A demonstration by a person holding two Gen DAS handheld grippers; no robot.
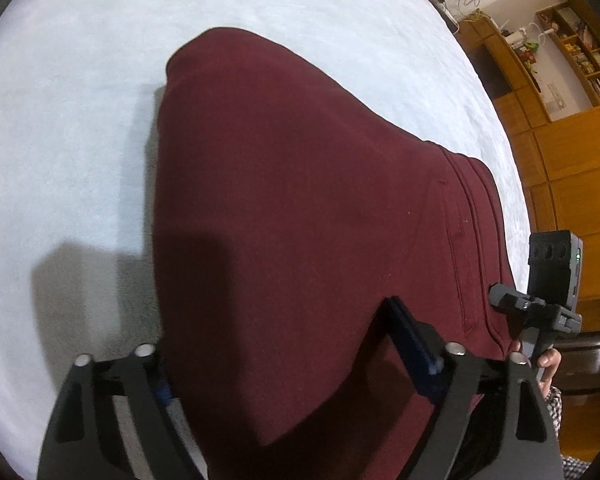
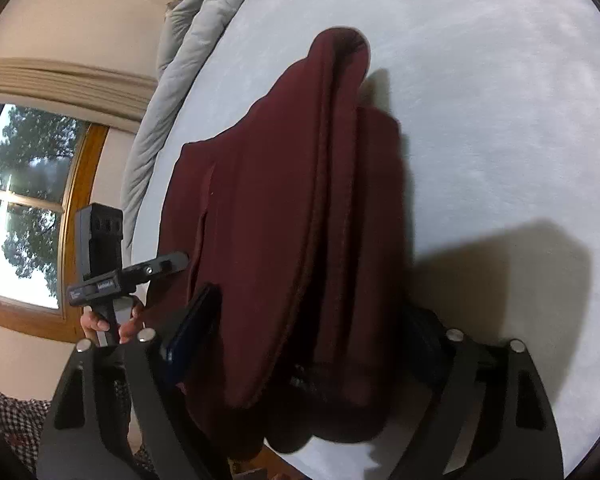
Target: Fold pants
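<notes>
1. Ahead of your left gripper spreads a pale blue bed sheet (image 1: 80, 120).
2. To its right stand wooden shelves (image 1: 572, 48) and cabinets (image 1: 572, 184).
3. Left of your right gripper, a wood-framed window (image 2: 24, 200) shows trees.
4. A grey quilt (image 2: 188, 40) lies bunched beyond.

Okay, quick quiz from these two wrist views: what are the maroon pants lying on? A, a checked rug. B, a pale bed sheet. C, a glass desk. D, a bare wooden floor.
B: the maroon pants lie on a pale bed sheet that spreads out around them in both wrist views, with a grey quilt bunched at its far edge.
</notes>
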